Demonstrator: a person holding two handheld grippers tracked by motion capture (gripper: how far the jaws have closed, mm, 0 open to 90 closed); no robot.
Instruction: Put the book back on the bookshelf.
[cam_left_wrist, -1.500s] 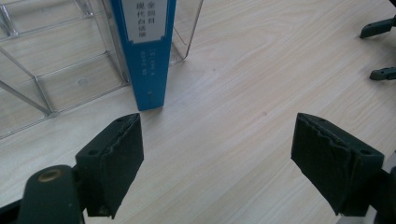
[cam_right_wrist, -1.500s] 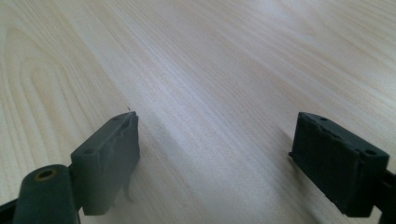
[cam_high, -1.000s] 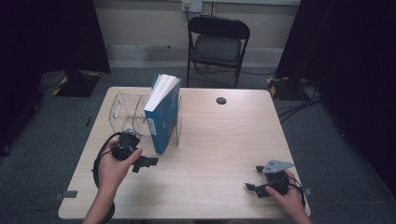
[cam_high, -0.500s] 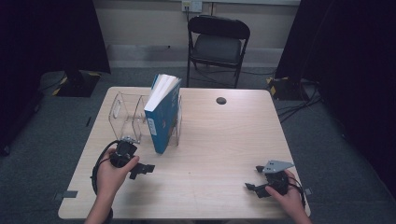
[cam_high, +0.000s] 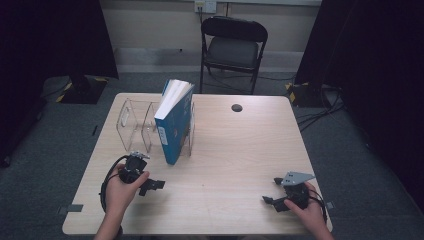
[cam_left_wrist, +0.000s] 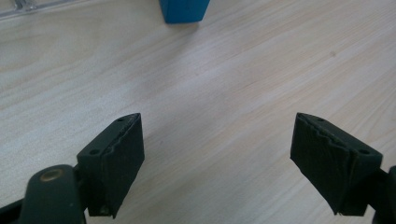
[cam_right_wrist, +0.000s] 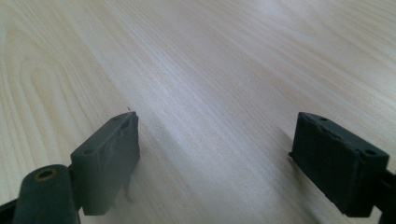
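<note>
The book (cam_high: 175, 120) stands upright in the clear plastic rack (cam_high: 134, 124), in the upper left part of the table (cam_high: 240, 165) as the high view shows it. It sits in the rack's right-hand slot, leaning a little, with its white page edges turned toward the far side and its blue cover facing right. A pale label sits low on its spine. Its near lower corner reaches past the rack's front edge; in the left gripper view that blue corner (cam_left_wrist: 183, 10) shows at the top of the frame, resting on the wood.

Judged from how things lie, the shelving looks done: the book is in the rack and nothing holds it. What seems left is only to park both tools. The rack's left-hand slots look empty, though the clear walls make that hard to be sure of.

The left gripper (cam_high: 150, 186) is in the lower left of the high view, near the book's corner but apart from it. Its jaws stand wide apart with bare wood between them, as the left gripper (cam_left_wrist: 233, 158) view shows. The right gripper (cam_high: 272, 200) lies at the lower right, well apart from the book, its jaws also spread and grasping nothing, as seen in the right gripper (cam_right_wrist: 229, 163) view.

A black chair (cam_high: 232, 47) stands beyond the table's far edge.
</note>
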